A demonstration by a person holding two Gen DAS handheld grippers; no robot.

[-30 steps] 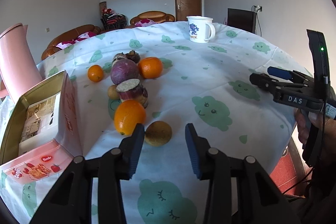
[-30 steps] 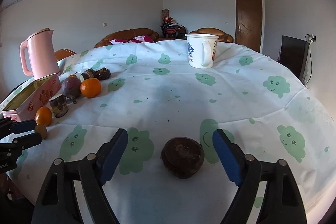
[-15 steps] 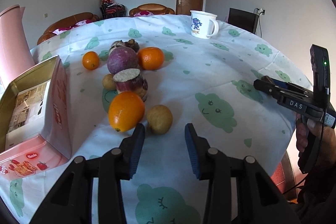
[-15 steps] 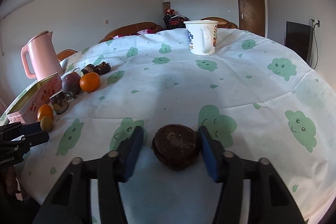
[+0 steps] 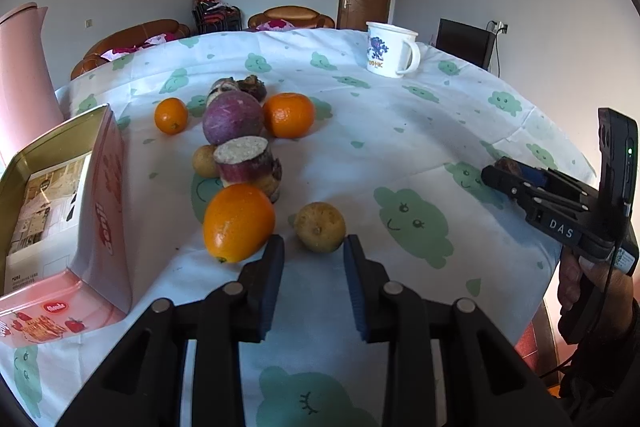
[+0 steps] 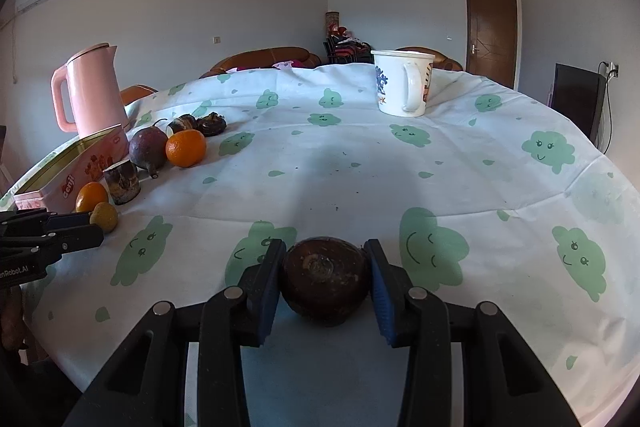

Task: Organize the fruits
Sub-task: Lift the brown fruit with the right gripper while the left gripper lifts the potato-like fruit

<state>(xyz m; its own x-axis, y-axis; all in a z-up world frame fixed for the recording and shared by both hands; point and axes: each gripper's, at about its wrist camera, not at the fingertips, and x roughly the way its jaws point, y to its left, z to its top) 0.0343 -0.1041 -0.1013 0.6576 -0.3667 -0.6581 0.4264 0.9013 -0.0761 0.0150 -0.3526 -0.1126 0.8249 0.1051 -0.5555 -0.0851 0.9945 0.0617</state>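
- Pink kettle (image 6: 94, 87), smooth and tall with a loop handle, is seen at the far left of the table, behind an open tin box (image 5: 60, 211) with glossy pink printed sides.
- Beside the box, fruit is gathered in a loose line on the cloud-printed tablecloth (image 6: 360, 163): a large glossy orange (image 5: 238, 222), a cut purple piece (image 5: 244, 161) with a pale, grainy face, a round purple fruit (image 5: 232, 117), a dimpled mandarin (image 5: 289, 115) and a smaller orange (image 5: 171, 115).
- A dull yellow-brown round fruit (image 5: 320, 227) lies just beyond the left gripper (image 5: 314, 261), near the large orange.
- The left gripper is pointed downward at the table; its jaws are closing and stand narrow, with nothing seen between the blue pads.
- The right gripper (image 6: 326, 271) is angled down at the near edge of the table, clamped on a dark brown round fruit (image 6: 325, 277) with a rough, matt skin; both pads are pressed against its sides.
- A white ceramic mug (image 6: 402, 83) with a printed figure stands upright at the far right, well apart from the fruit.
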